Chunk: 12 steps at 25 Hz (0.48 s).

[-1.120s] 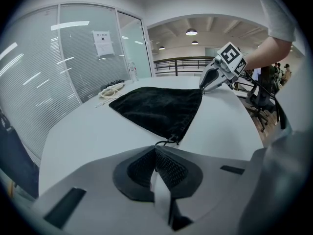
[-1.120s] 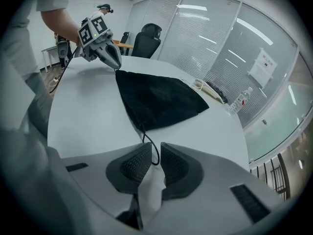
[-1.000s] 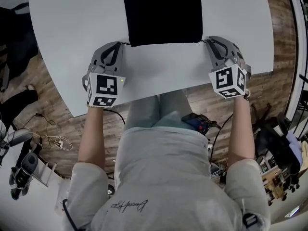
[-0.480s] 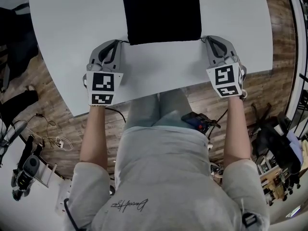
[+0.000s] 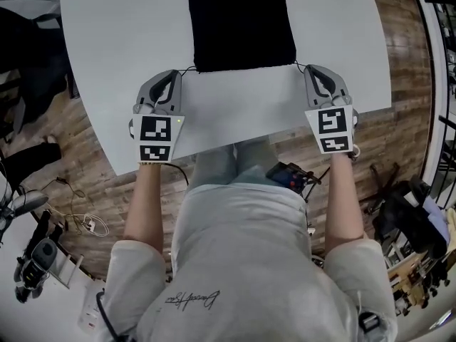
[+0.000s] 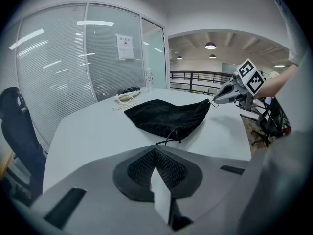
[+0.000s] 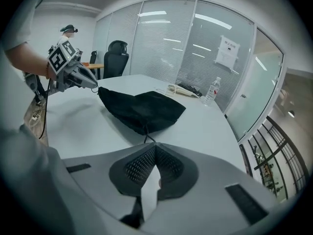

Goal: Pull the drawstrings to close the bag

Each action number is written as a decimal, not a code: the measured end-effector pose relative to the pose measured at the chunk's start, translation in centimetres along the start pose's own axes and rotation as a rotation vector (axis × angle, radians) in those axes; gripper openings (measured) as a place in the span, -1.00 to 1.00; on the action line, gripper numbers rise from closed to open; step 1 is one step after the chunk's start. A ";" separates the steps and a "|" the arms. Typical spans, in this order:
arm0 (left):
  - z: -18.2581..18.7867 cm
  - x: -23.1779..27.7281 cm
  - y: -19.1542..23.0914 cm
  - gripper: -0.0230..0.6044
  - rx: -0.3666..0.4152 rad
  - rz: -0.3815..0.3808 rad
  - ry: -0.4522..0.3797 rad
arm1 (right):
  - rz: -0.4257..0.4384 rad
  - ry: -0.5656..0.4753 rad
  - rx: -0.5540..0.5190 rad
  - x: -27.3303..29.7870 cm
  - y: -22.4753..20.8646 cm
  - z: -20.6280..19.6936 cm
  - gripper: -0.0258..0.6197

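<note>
As the left gripper and right gripper each pinch a drawstring, pull evenly outward to shut the bag.

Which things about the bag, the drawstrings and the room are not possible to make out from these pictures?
- Head view: the black bag's far end is cut off by the top edge.
- Left gripper view: the end of the left drawstring is hidden inside the shut left gripper.
- Right gripper view: the end of the right drawstring is hidden inside the shut right gripper.
- Left gripper view: the print on the wall sheet is too small.
</note>
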State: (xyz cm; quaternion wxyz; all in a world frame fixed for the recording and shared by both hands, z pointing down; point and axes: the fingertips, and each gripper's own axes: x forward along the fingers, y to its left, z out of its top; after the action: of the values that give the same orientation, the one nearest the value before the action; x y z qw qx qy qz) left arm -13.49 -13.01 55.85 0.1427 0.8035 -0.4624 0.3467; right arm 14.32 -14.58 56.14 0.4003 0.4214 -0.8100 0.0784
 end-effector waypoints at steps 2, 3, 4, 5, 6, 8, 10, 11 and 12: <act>0.8 -0.7 -0.3 -0.89 -0.005 0.000 -0.008 | -0.008 -0.015 0.003 -0.9 -0.4 0.7 -0.85; 1.2 -1.0 -0.4 -0.89 -0.008 -0.001 -0.013 | -0.013 -0.022 0.005 -1.3 -0.6 1.0 -0.85; 1.5 -1.3 -0.4 -0.89 -0.009 -0.004 -0.018 | -0.017 -0.029 0.006 -1.7 -0.8 1.5 -0.85; 1.8 -1.7 -0.3 -0.89 -0.008 -0.006 -0.023 | -0.022 -0.036 0.006 -2.1 -0.9 1.9 -0.85; 2.1 -2.0 -0.1 -0.89 -0.006 -0.007 -0.028 | -0.027 -0.042 0.005 -2.4 -0.9 2.4 -0.85; 2.6 -2.7 0.3 -0.89 0.001 -0.008 -0.039 | -0.034 -0.053 0.001 -2.9 -0.9 3.3 -0.85; 3.3 -3.4 0.4 -0.89 0.014 -0.008 -0.050 | -0.042 -0.064 -0.005 -3.5 -1.0 4.0 -0.85; 3.7 -3.8 0.3 -0.89 0.021 -0.009 -0.056 | -0.047 -0.070 -0.009 -3.9 -1.2 4.3 -0.85; 4.1 -4.1 0.2 -0.89 0.029 -0.009 -0.062 | -0.053 -0.075 -0.013 -4.3 -1.4 4.6 -0.85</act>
State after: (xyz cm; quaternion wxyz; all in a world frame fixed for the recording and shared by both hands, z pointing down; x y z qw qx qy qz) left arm -13.23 -12.71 50.08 0.1183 0.8178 -0.4580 0.3277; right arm 14.10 -14.88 49.70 0.3744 0.4428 -0.8134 0.0466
